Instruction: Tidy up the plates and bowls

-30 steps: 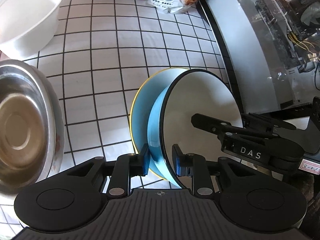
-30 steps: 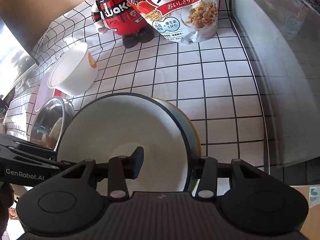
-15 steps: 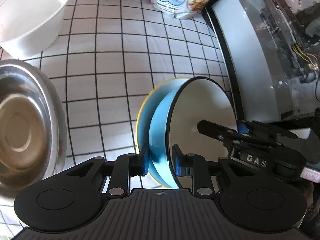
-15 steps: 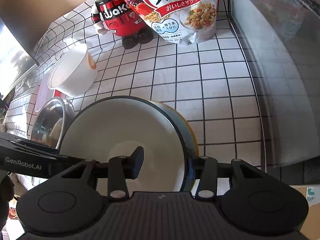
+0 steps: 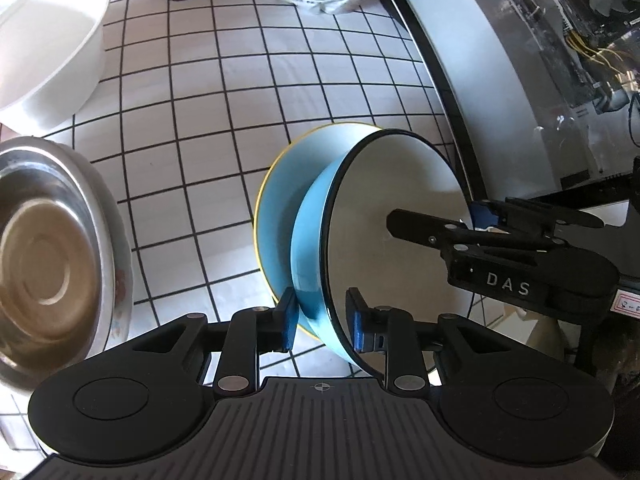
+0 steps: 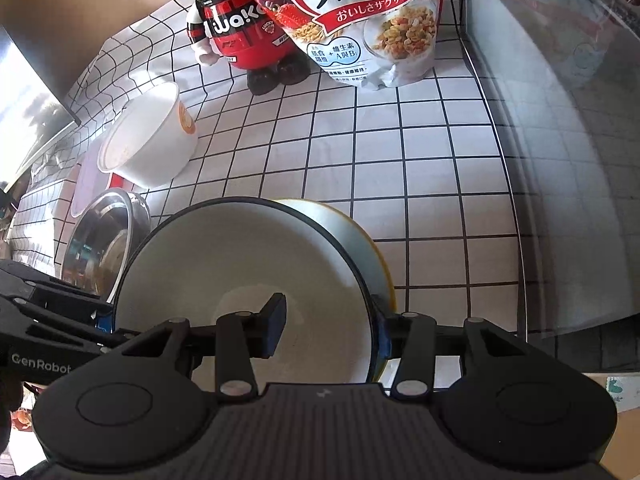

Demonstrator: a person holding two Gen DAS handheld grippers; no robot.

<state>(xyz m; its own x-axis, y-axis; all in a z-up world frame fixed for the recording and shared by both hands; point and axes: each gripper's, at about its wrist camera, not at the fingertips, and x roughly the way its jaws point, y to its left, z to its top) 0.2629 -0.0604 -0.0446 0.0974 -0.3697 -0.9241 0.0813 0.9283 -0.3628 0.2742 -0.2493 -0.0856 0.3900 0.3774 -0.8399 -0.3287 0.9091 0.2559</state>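
The blue bowl [image 5: 384, 184] stands steeply tilted, its foot in the yellow-rimmed blue plate [image 5: 288, 200], near the right edge of the tiled counter [image 5: 208, 112] and towards its front, close to the glass-sided case [image 5: 460, 60].

The left gripper [image 5: 322, 318] straddles the bowl's near wall. Its jaws have just been opening, and the inner pad seems to stand just off the white inside, so I judge it loose.

The right gripper [image 6: 328, 326] straddles the opposite wall. Its outer pad lies on the blue outside and its inner finger hangs well inside the bowl; whether it grips I cannot tell.

The risk is a bowl with no firm hold. If both sets of tongs are slack, it may roll off the plate, slam flat and chip a rim, or skid into the case. A lift with one pad touching would twist it free.
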